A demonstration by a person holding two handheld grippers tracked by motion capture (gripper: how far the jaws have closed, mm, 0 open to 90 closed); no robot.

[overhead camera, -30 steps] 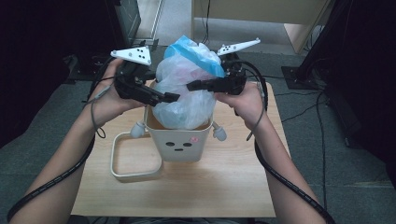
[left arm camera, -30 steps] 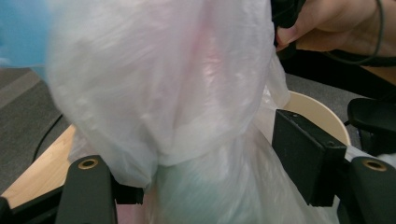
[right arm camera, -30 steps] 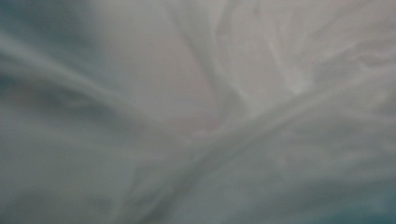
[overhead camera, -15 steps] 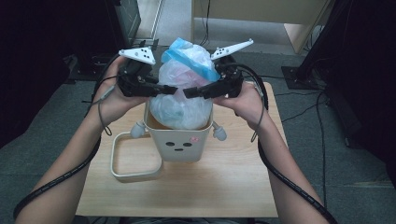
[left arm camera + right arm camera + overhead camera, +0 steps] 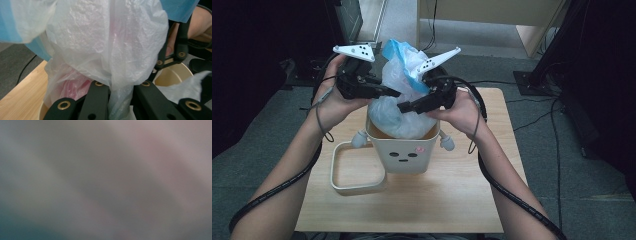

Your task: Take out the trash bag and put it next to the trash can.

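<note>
Jaws of left gripper (image 5: 120, 100) clamped on plastic bag (image 5: 107, 45); right gripper (image 5: 404, 106) jaws closing, grip unclear.

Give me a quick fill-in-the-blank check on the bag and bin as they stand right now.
1. The plastic bag sits in a cream bin with a ____ drawn on its front.
2. The left gripper is shut on the ____.
3. The loose lid frame lies on the ____ beside the bin.

Missing words: face; plastic bag; table
</note>
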